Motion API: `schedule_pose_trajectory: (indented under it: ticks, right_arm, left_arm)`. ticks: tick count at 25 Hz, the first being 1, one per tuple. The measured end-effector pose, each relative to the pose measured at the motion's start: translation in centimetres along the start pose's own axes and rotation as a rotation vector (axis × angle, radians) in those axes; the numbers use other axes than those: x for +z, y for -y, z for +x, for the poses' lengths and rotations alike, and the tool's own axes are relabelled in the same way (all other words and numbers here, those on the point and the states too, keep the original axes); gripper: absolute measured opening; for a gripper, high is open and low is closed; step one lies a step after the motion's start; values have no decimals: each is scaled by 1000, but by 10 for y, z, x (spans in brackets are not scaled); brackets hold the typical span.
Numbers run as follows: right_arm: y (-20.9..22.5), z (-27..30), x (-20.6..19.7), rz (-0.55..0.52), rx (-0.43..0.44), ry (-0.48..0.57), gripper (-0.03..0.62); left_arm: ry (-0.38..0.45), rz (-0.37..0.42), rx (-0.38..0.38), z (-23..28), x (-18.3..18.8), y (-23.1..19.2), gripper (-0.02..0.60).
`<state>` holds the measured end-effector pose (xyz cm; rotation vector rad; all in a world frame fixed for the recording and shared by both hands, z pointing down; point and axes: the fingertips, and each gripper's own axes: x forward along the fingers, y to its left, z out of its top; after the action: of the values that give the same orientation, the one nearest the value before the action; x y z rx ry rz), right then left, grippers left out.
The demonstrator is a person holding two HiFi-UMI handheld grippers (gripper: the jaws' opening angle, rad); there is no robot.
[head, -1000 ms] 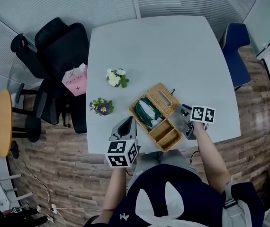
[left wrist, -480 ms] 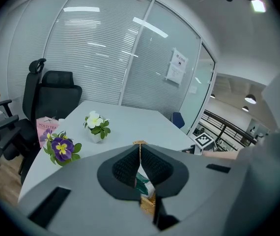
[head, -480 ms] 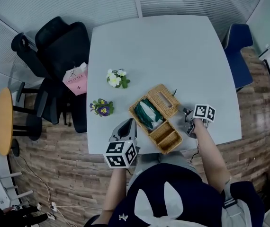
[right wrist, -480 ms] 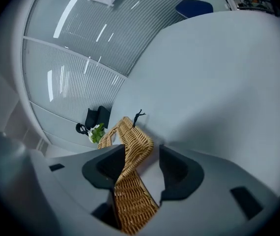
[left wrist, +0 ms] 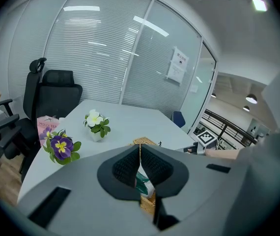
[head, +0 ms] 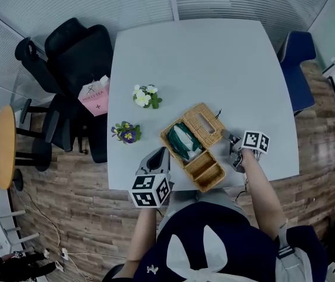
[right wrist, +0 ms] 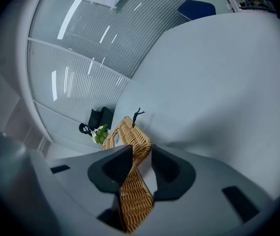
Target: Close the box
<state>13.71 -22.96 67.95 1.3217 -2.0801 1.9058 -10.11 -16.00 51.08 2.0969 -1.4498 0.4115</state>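
The wicker box (head: 205, 168) sits near the table's front edge with its lid (head: 204, 124) swung open at the far side. Green cloth (head: 182, 138) fills one compartment. My right gripper (head: 234, 153) hovers just right of the box, a little apart from it. In the right gripper view its jaws (right wrist: 141, 154) are closing, with the wicker wall (right wrist: 132, 191) showing in the gap and a space left at the right pad. My left gripper (head: 154, 159) rests at the box's left, shut on nothing (left wrist: 140, 149), with the box (left wrist: 148, 203) beyond.
A white flower pot (head: 146, 96) and a purple flower pot (head: 126, 133) stand left of the box. A black chair (head: 76, 51) holding a pink tea packet (head: 94, 97) is at the table's left. A blue chair (head: 294, 63) is at its right.
My right gripper has drawn back a little from the box's right side. The left gripper and the box have stayed put.
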Motion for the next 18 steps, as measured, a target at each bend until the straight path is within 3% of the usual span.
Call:
schedule_pose_trajectory:
  ticks: [18]
  right_arm:
    - [-29,-25,15,-155,-75,98,93]
  left_arm:
    - [1,0,-3,-2,-2,0,26]
